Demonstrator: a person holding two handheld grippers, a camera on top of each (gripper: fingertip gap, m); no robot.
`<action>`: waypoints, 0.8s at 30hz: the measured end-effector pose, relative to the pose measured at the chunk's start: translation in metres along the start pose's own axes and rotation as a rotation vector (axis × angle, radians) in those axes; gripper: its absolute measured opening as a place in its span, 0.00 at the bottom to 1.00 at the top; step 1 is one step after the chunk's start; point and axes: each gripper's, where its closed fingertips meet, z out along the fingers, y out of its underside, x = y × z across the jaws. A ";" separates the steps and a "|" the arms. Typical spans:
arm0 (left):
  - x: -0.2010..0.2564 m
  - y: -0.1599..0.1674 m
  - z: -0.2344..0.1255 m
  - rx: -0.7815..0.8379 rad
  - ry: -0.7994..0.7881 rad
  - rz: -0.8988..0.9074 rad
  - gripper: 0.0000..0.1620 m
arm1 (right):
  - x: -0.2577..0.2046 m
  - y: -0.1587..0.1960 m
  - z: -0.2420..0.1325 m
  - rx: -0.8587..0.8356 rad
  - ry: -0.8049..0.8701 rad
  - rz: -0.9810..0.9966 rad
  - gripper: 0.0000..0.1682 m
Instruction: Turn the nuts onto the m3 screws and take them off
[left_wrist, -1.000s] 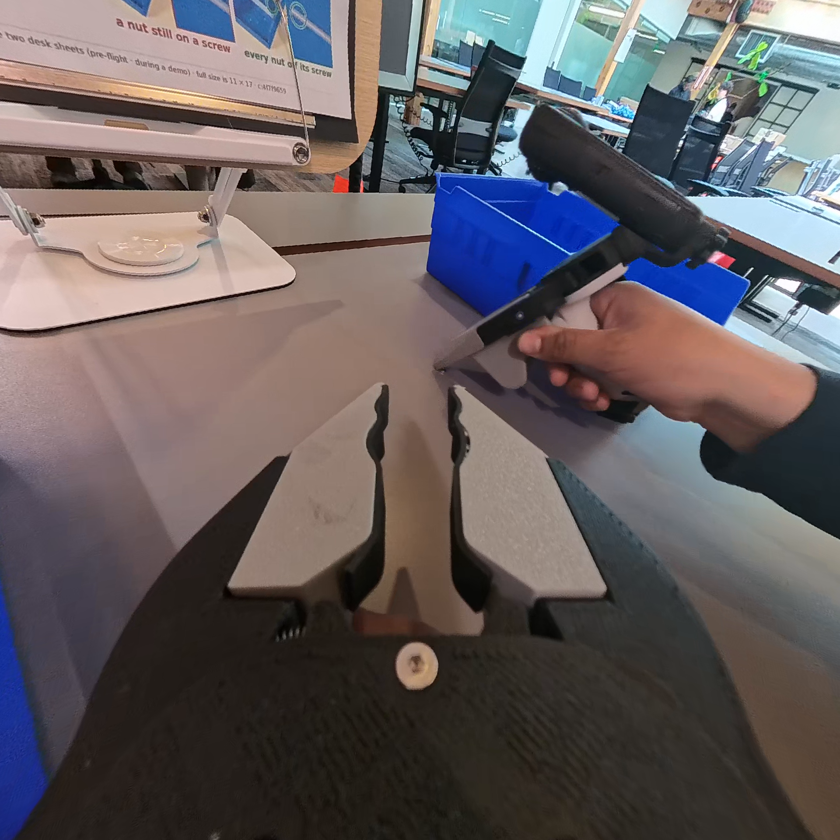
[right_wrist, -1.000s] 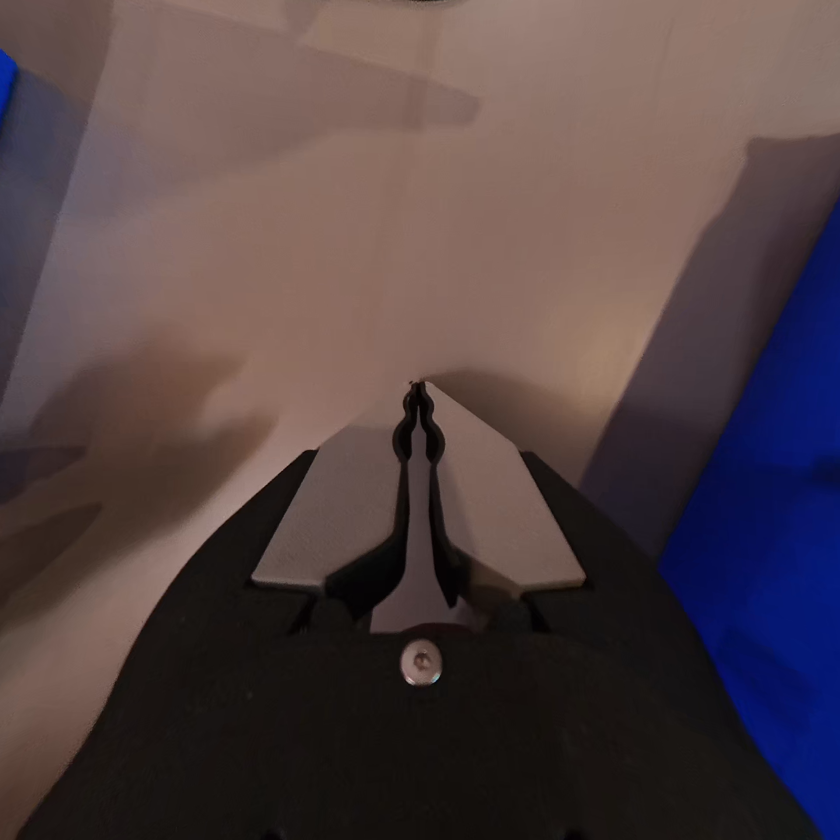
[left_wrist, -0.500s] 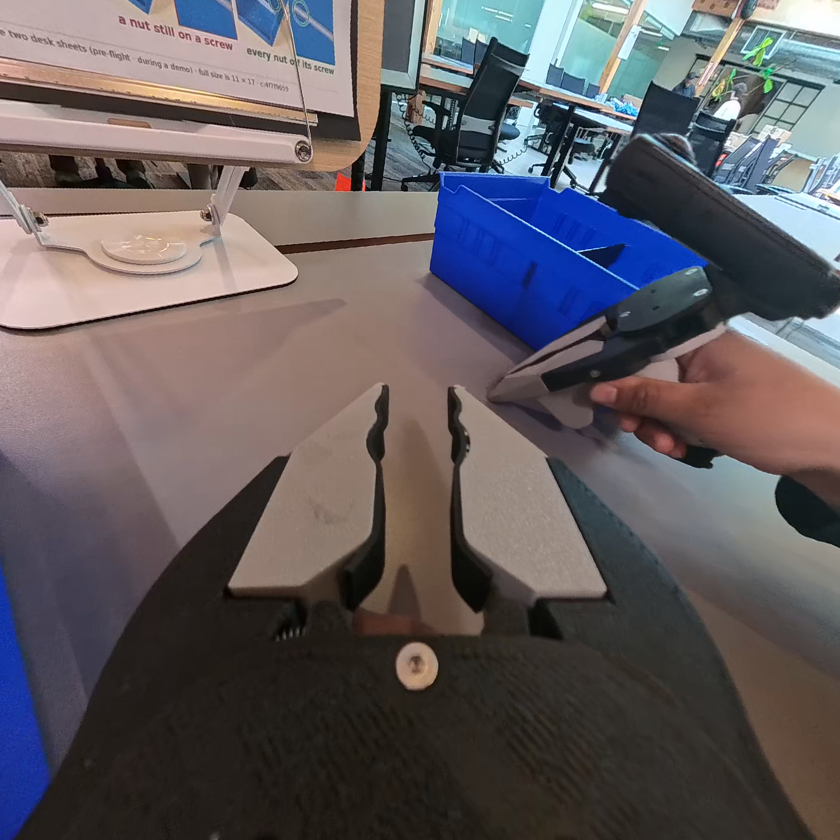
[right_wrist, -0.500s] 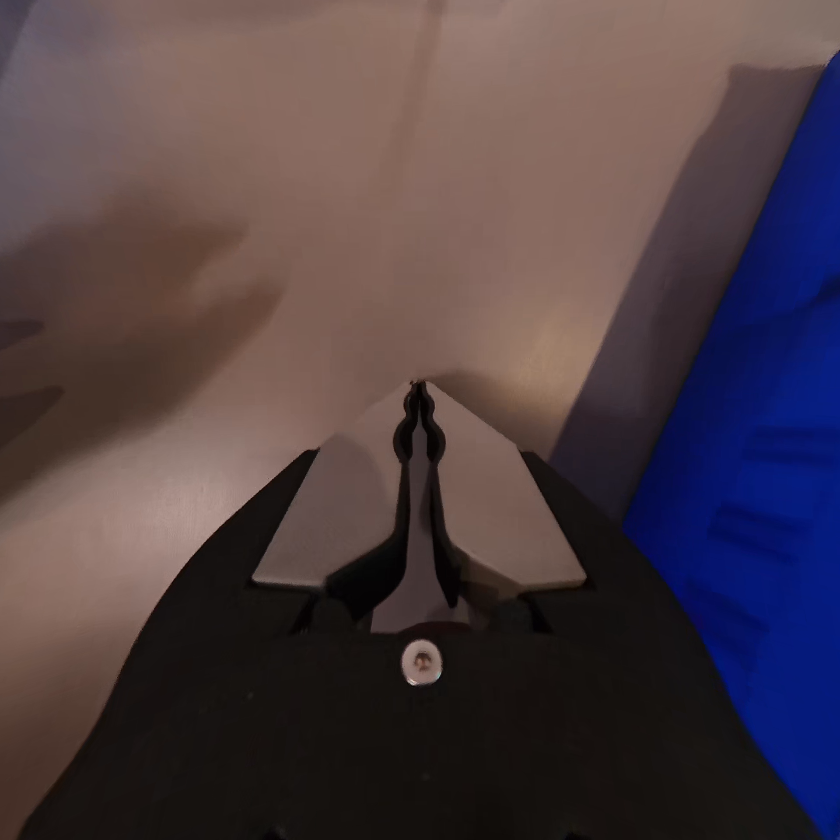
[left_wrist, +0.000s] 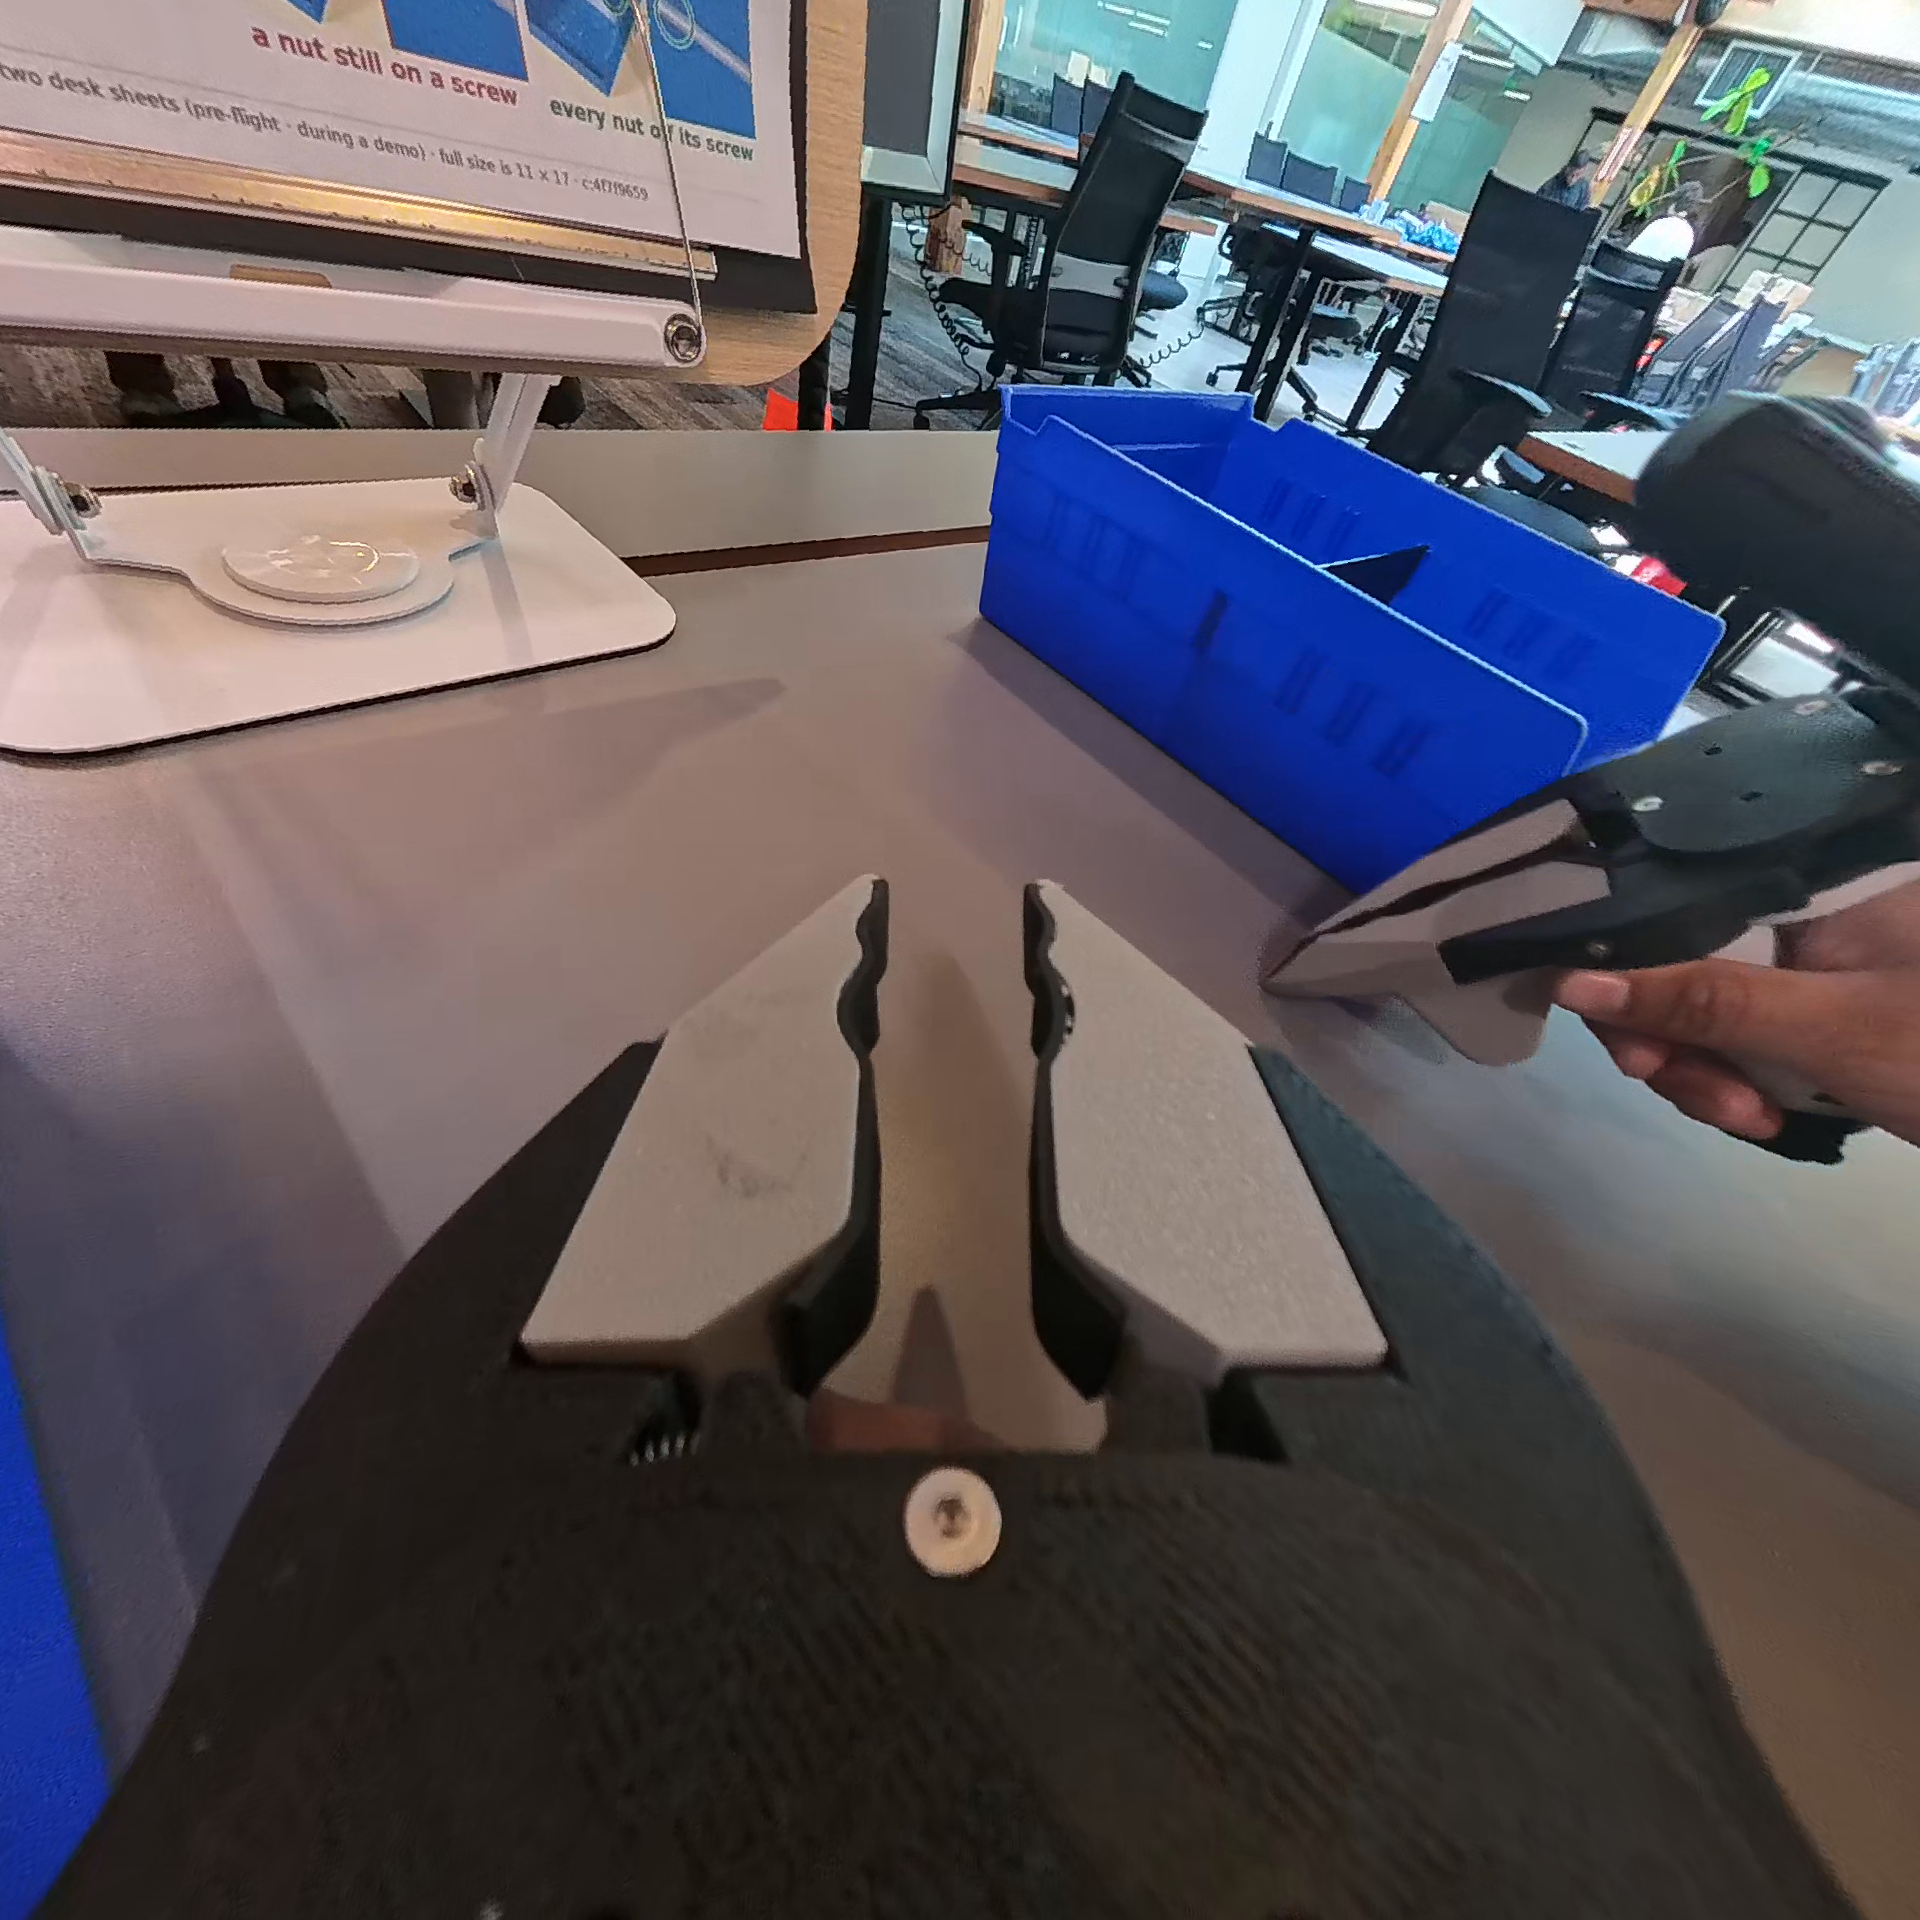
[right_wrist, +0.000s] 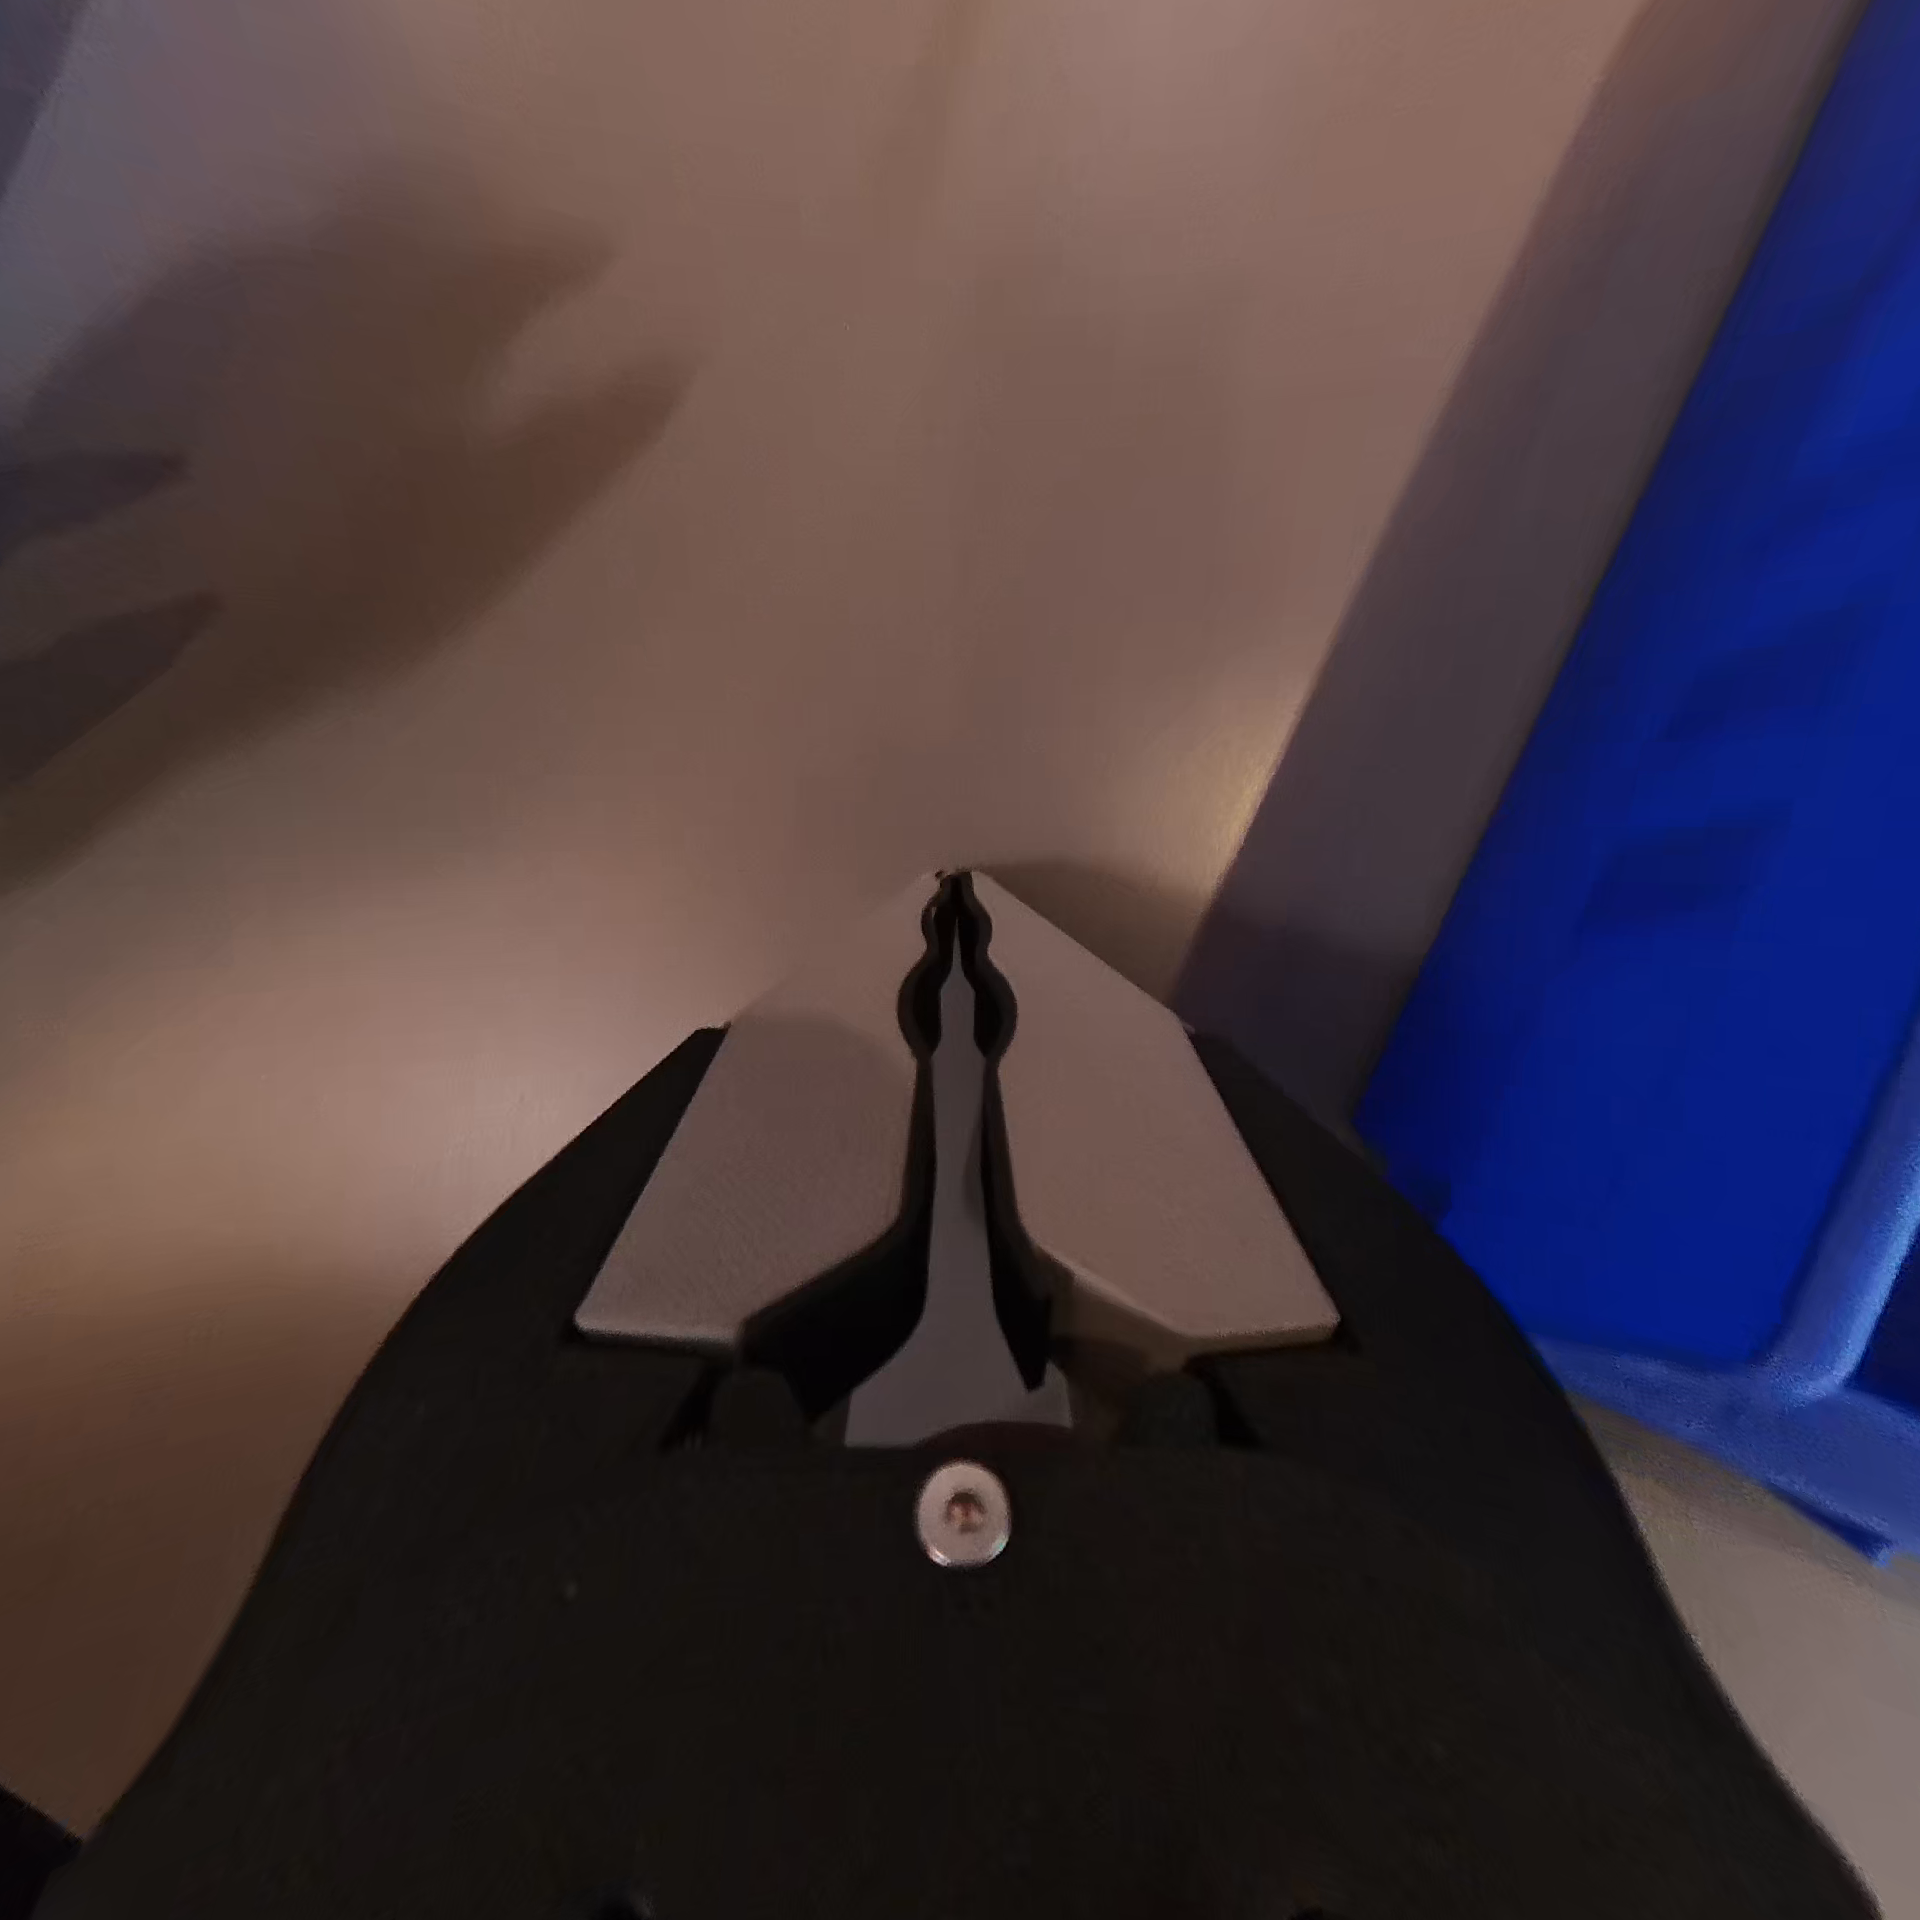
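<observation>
My left gripper (left_wrist: 956, 894) is open and empty, held low over the grey table (left_wrist: 582, 894). My right gripper (right_wrist: 954, 881) is shut, with a tiny dark speck (right_wrist: 941, 874) pinched at the very tips; it is too small to tell whether it is a nut or a screw. In the left wrist view the right gripper (left_wrist: 1276, 975) is held in a hand (left_wrist: 1714, 1039), tips close above the table by the near corner of a blue bin (left_wrist: 1299, 665). No other nuts or screws show.
The blue bin has dividers inside and also fills the right edge of the right wrist view (right_wrist: 1714, 831). A white stand (left_wrist: 312, 623) holding an instruction sheet is at the back left. Another blue object (left_wrist: 31, 1558) is at the left edge. Office chairs and desks lie beyond. One gripper's finger ends stand about 20 cm off the other's. To reach the blue object (left_wrist: 31, 1558) in a straight line is about 15 cm for my left fingers, about 30 cm for my right.
The right gripper, still shut, has moved from the table spot ahead of my left gripper to the right, toward the blue bin's near corner. The left gripper has not moved.
</observation>
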 end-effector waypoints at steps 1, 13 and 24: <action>0.000 0.000 0.000 -0.001 0.000 0.000 0.15 | -0.002 0.004 -0.002 0.000 -0.004 -0.001 0.00; 0.001 0.004 0.002 -0.016 -0.003 0.019 0.15 | -0.002 0.031 -0.023 0.013 0.061 -0.197 0.00; 0.002 0.008 0.005 -0.032 -0.006 0.039 0.15 | 0.005 -0.012 -0.031 0.129 0.038 -0.263 0.11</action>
